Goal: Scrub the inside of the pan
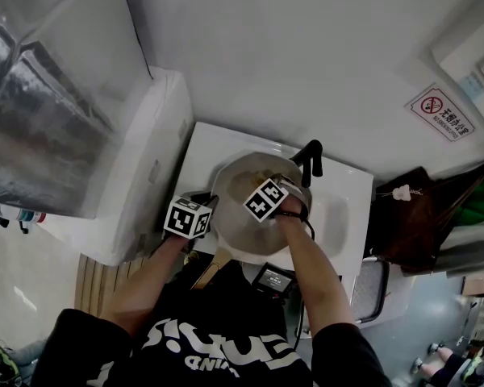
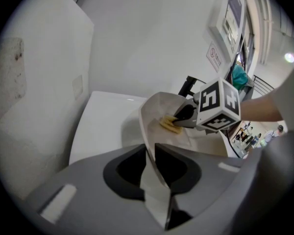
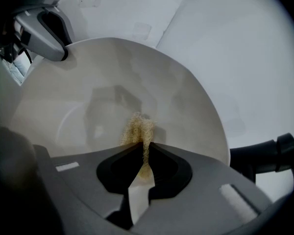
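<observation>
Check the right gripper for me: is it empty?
No, the right gripper is pinched shut on a yellowish scrub pad held against the inside of the pan.

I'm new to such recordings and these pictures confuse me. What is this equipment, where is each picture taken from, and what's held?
No robot here: a person holds a two-jaw tool in each hand; the patterned cubes belong to the tools. The head view looks steeply down from the person's head. The other two come from cameras riding on each tool, looking along its jaws. Over the white surface is a pale pan with a black handle. The left tool is clamped on the pan's rim. The right tool pinches a yellowish scrub pad inside the pan.
</observation>
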The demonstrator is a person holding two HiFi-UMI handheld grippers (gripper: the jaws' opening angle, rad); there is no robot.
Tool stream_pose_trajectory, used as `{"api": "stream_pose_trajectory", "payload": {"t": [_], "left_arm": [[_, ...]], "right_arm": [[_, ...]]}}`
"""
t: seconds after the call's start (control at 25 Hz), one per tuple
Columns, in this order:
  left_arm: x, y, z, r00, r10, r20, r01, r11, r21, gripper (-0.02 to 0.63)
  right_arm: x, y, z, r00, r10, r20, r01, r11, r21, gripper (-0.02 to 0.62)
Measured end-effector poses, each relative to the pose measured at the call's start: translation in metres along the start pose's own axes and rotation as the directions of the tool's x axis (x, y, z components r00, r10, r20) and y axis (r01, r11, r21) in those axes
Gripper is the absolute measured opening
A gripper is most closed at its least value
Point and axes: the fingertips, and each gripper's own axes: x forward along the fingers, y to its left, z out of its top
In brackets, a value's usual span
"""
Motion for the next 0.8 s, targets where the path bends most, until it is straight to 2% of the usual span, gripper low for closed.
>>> {"api": "stream_pose_trajectory", "payload": {"t": [0.24,0.4,0.8], "left_arm": [[0.000,0.000,0.000,1.000,-0.003,0.001,0.003,1.000,0.004,0.057],[0.001,0.001,0.001,1.000,-0.004,0.007,0.004,1.000,0.001,0.057],[0.000,-0.001,0.001,1.000,-0.008,0.008,0.008,1.000,-0.002,0.057]], "right_arm": [[-0.001,-0.003,-0.020,1.000,0.005,-0.022,-0.005,1.000,-0.003,0.043],[-0.004,-0.002,-0.035,0.999,0.036,-0.032,-0.035,0.999,0.031,0.043],[-0.014,0.027,-0.057,0.994,0.104,-0.046,-0.103,0.995,0.012,0.043]]}}
